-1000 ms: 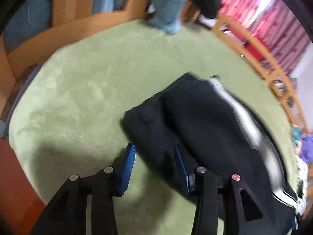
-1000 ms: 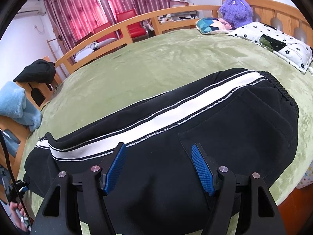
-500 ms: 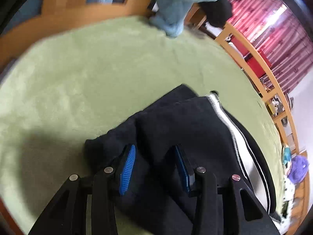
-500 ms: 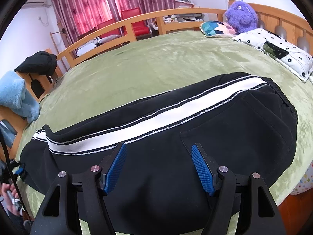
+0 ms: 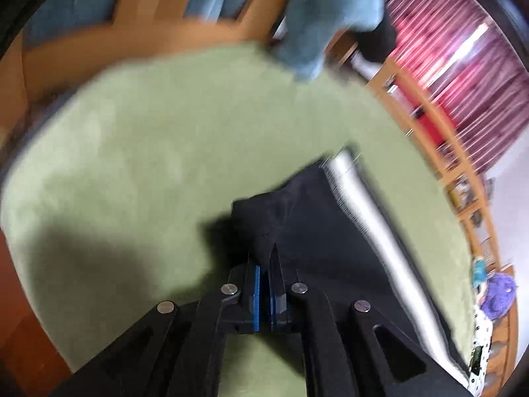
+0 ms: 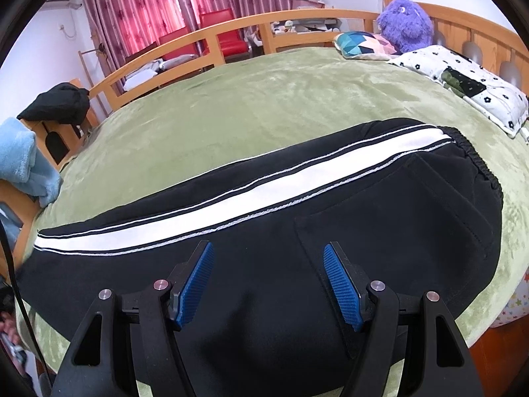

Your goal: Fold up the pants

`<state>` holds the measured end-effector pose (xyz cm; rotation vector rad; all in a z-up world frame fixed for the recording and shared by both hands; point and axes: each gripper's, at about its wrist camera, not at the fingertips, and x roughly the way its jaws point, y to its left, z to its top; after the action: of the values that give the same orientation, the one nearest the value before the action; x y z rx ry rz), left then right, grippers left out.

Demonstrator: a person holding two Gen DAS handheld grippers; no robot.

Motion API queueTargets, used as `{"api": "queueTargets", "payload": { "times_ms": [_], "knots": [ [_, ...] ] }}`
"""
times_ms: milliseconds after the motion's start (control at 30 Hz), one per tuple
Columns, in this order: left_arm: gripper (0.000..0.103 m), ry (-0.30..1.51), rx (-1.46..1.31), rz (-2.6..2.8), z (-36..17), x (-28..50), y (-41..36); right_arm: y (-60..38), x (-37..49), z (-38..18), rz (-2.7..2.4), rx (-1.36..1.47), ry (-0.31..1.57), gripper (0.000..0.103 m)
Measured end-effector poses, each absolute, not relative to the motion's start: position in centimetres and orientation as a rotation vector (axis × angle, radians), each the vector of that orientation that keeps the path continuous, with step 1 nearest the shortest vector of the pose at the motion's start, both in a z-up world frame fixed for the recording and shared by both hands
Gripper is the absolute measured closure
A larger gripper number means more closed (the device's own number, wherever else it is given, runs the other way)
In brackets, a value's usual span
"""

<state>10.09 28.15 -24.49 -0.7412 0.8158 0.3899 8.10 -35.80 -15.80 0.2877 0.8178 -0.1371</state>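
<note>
Black pants [image 6: 297, 231] with a white side stripe lie lengthwise on a green bed cover, waistband at the right, leg ends at the left. In the left wrist view my left gripper [image 5: 263, 274] is shut on the black cloth of the pants [image 5: 314, 231] at the leg end, lifted a little off the cover. In the right wrist view my right gripper [image 6: 267, 278] is open and empty, hovering over the middle of the pants near the front edge.
The green cover [image 6: 264, 99] spreads beyond the pants. A wooden bed rail [image 6: 231, 33] runs along the far side. A blue towel [image 6: 23, 165] and a dark garment [image 6: 56, 106] hang at the left end. Pillows [image 6: 463, 82] and a purple plush [image 6: 405, 20] lie at the right.
My left gripper has closed from open onto the leg end of the pants and pulled it up. The right gripper stays open above the pants.
</note>
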Motion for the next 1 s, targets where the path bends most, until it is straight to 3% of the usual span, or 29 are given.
{"api": "queueTargets", "payload": {
  "times_ms": [100, 233, 433, 700, 1000],
  "knots": [
    [0.087, 0.858, -0.755, 0.399, -25.2, 9.7, 28.3, -35.6, 7.9, -15.7, -0.121, 0.272, 0.814, 0.034],
    [0.048, 0.883, -0.737, 0.371, -22.7, 9.0, 26.1, -35.6, 7.6, -15.3, -0.096, 0.265, 0.805, 0.034],
    [0.046, 0.855, -0.623, 0.227, -20.0, 8.3, 21.8, -35.6, 8.1, -14.2, -0.074, 0.180, 0.794, 0.034],
    [0.046, 0.900, -0.510, 0.059, -18.2, 13.8, 15.2, -37.8, 12.2, -13.9, -0.021, 0.167, 0.794, 0.034],
    [0.045, 0.936, -0.546, 0.145, -19.3, 16.9, 16.8, -25.9, 23.2, -15.9, 0.447, -0.029, 0.854, 0.033]
  ]
}}
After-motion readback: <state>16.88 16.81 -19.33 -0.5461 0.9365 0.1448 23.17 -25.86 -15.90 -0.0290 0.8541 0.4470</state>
